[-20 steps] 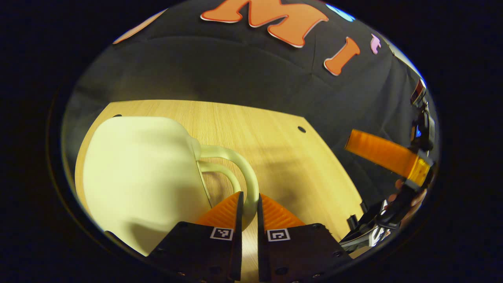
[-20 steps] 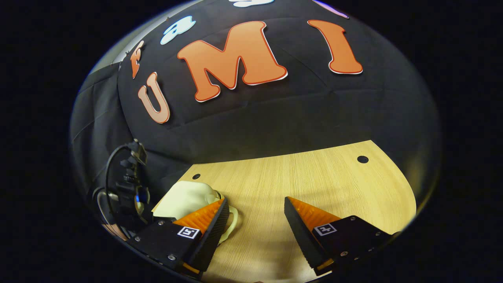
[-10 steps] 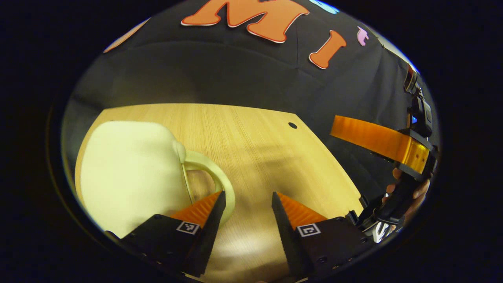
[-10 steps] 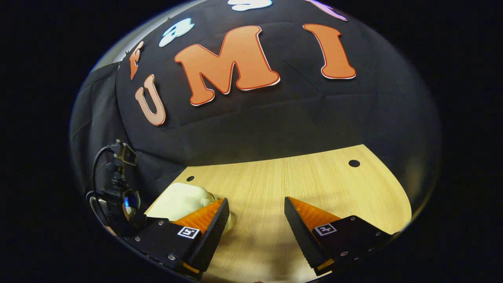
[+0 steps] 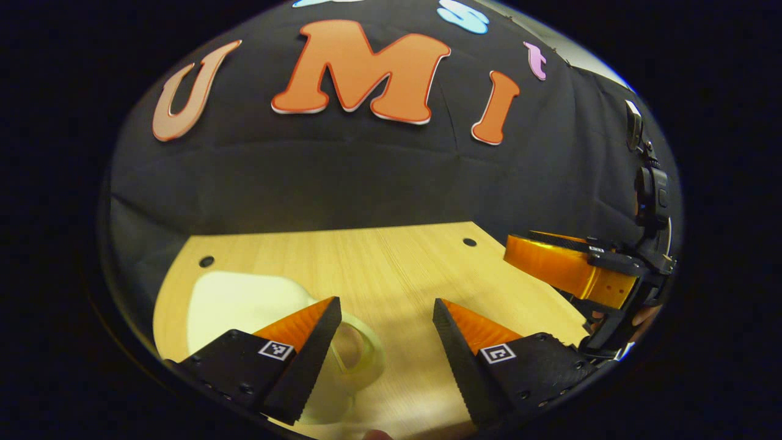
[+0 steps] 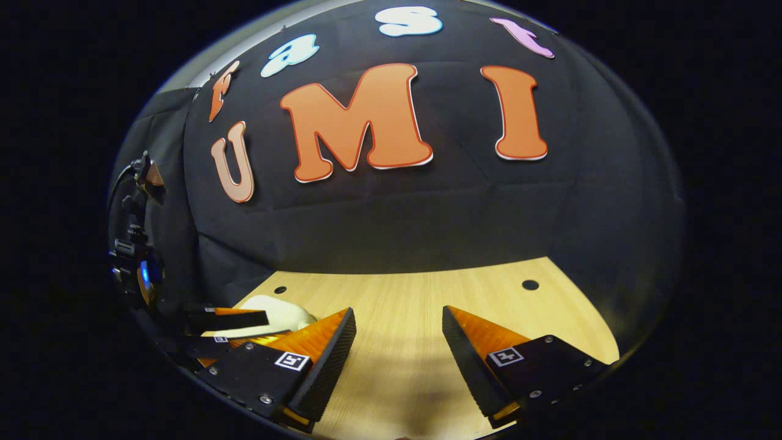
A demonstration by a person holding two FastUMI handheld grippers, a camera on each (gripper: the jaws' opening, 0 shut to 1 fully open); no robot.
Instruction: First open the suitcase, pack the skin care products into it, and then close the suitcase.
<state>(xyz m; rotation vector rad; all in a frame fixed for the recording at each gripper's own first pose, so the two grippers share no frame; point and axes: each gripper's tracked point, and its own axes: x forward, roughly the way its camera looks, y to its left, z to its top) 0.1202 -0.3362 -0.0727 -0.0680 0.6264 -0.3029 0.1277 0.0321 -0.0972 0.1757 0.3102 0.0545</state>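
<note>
The left gripper [image 5: 386,308] hung with fingers apart over the wooden table [image 5: 391,263], empty. The pale suitcase [image 5: 244,302] lay closed near the table's left edge, its handle [image 5: 360,354] just beside the left finger. The right gripper [image 6: 397,318] was likewise spread, above bare tabletop.

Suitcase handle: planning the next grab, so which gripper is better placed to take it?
Left. The left gripper is open with the handle just beside its fingers; the right gripper, also open, faces bare table, the suitcase off to its side.
</note>
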